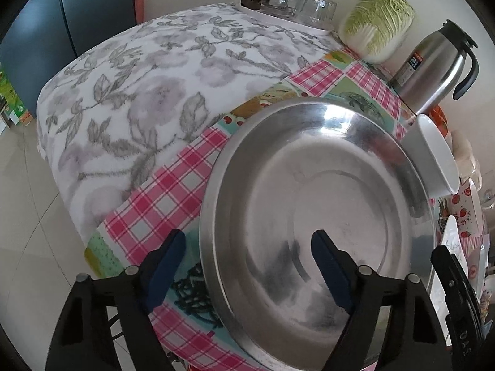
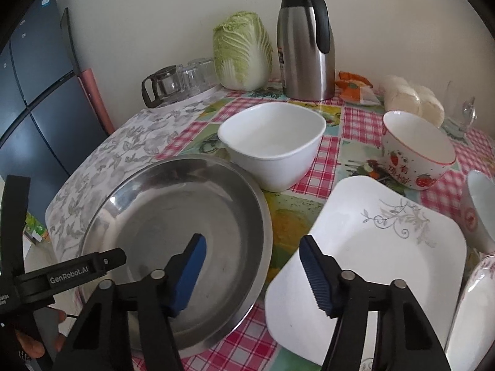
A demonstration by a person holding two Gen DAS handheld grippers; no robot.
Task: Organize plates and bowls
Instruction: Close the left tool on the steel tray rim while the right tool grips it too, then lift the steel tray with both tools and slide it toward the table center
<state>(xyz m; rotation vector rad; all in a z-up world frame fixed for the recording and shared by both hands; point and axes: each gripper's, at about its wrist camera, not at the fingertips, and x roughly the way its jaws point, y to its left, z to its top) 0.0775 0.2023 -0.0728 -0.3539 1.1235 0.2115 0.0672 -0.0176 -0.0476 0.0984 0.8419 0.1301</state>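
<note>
My left claw [image 1: 247,258] straddles the steel plate's [image 1: 324,191] near rim, jaws spread, for an edge pinch. My right claw [image 2: 252,255] hangs spread, empty, between that plate and the square white plate [image 2: 386,247] near the table's [image 2: 309,213] front edge.

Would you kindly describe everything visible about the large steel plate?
The steel plate is round, shallow and shiny, with a wide flat rim and a dull, scuffed, empty base. It lies flat on the checked tablecloth, left of the square white plate and in front of the white bowl. The left gripper straddles its near rim, not yet pressing it.
</note>
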